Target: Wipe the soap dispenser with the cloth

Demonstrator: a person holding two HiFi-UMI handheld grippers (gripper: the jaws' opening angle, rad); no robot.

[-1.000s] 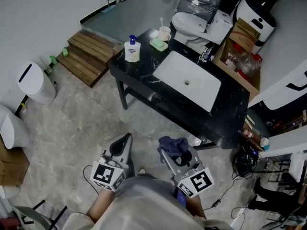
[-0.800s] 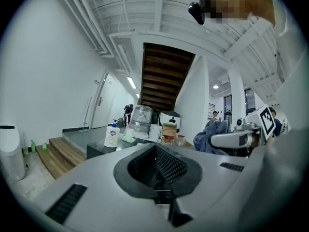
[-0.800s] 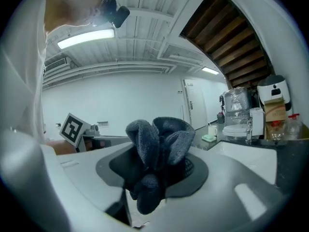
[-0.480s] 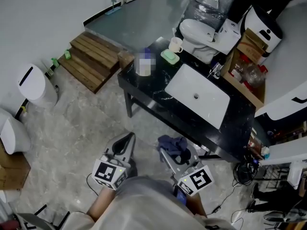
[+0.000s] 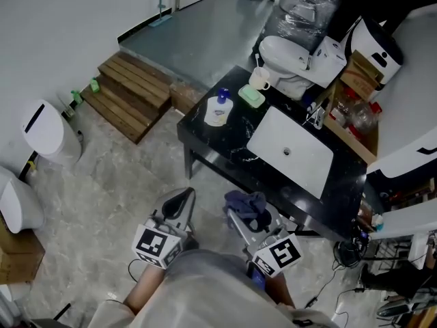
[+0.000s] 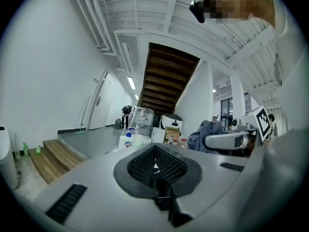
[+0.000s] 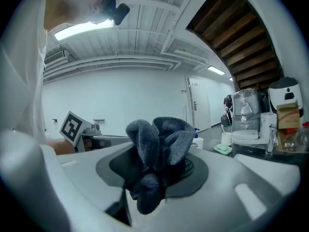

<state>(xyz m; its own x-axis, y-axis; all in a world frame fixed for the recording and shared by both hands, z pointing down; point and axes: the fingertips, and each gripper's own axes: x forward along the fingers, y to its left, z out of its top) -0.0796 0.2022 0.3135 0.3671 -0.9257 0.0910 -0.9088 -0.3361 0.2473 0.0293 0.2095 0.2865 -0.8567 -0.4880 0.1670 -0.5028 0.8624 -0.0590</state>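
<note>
The soap dispenser (image 5: 218, 109) is standing on the black counter (image 5: 231, 150), just left of the white sink (image 5: 292, 152). The right gripper (image 7: 157, 178) is squeezing the soft, floppy cloth (image 7: 161, 141), well away from the sink. The left gripper (image 5: 181, 198) is pinching shut on nothing. The bottle is probably light and tippy, so holding its body while wiping seems best.

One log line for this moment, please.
left claw: shut, empty | right claw: shut on cloth | dispenser: upright on counter, apart from both claws
</note>
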